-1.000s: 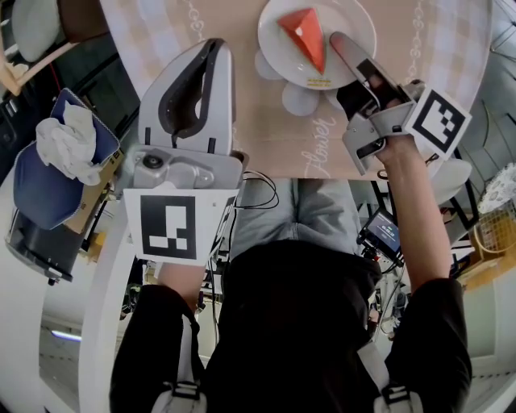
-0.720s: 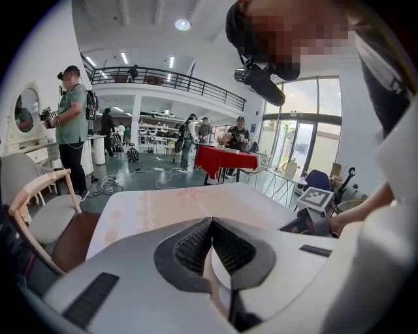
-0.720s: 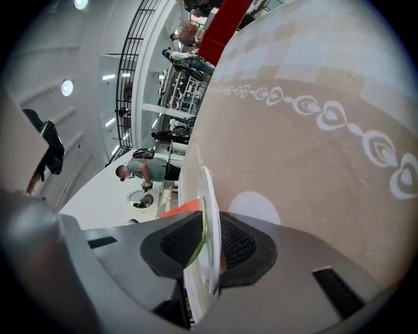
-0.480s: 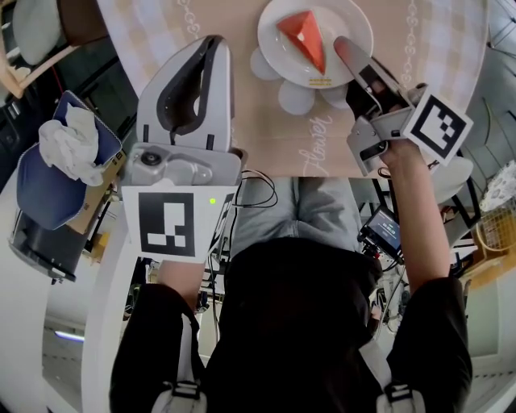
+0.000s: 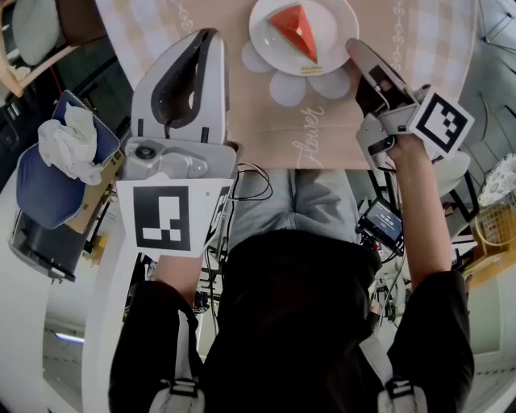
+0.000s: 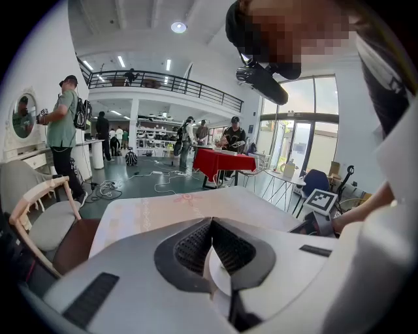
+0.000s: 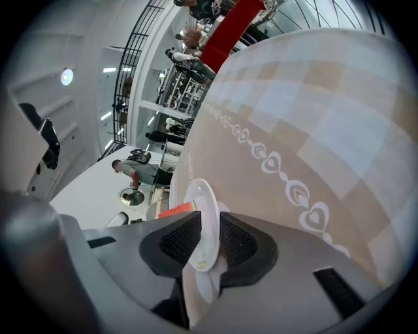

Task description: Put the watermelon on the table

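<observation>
A red wedge of watermelon (image 5: 295,28) lies on a white plate (image 5: 334,20) at the far side of the checked table (image 5: 266,121). My right gripper (image 5: 355,50) is at the plate's right rim. In the right gripper view the plate's rim (image 7: 204,222) stands edge-on between the two pads, which are shut on it, and the watermelon (image 7: 175,210) peeks out just left of it. My left gripper (image 5: 205,36) hovers over the table's left part, shut with nothing held; its jaws (image 6: 210,225) meet at the tips.
A flower-shaped white mat (image 5: 288,87) lies under the plate. A blue bag with crumpled white paper (image 5: 56,161) sits left of the table, beside a wooden chair (image 6: 39,222). People stand in the hall beyond the table's far edge (image 6: 170,209).
My right gripper and the plate with the watermelon have shifted farther away and slightly left across the table. The left gripper has barely moved.
</observation>
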`<state>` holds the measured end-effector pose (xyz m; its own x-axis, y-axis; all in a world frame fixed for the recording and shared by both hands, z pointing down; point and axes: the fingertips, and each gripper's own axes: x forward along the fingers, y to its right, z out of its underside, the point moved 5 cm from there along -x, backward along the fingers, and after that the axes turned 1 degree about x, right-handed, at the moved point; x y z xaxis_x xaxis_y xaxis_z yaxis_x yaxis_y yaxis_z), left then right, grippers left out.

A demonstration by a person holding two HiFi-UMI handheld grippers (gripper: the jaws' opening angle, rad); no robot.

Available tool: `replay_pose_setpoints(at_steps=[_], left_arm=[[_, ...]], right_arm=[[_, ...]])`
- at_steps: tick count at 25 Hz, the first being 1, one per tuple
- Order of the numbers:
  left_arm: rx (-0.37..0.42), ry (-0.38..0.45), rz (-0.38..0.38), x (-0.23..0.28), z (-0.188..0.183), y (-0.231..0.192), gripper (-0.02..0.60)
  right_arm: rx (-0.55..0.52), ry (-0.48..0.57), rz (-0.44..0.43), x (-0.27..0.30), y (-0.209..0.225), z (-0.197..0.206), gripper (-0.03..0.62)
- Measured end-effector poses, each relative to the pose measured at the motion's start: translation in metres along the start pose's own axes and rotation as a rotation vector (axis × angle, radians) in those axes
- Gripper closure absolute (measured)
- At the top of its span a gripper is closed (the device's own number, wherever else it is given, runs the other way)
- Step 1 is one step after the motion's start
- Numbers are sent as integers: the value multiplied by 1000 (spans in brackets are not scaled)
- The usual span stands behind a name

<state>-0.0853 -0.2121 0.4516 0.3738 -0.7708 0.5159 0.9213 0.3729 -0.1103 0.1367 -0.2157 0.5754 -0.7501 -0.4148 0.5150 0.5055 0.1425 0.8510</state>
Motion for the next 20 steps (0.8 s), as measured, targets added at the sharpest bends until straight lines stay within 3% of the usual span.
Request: replay_pose_setpoints(at_steps=[9,15,20], left_arm=[[19,22,18,-3,-17,11,569],[14,50,18,-12,-35,20,569],[14,83,30,-29,-53,26,569]], right_arm=[[-135,-3,27,-18,-12,1,531],[-395,24,123,-32,-40,-2,557],[-490,73,141,-43,-70,-2,571]])
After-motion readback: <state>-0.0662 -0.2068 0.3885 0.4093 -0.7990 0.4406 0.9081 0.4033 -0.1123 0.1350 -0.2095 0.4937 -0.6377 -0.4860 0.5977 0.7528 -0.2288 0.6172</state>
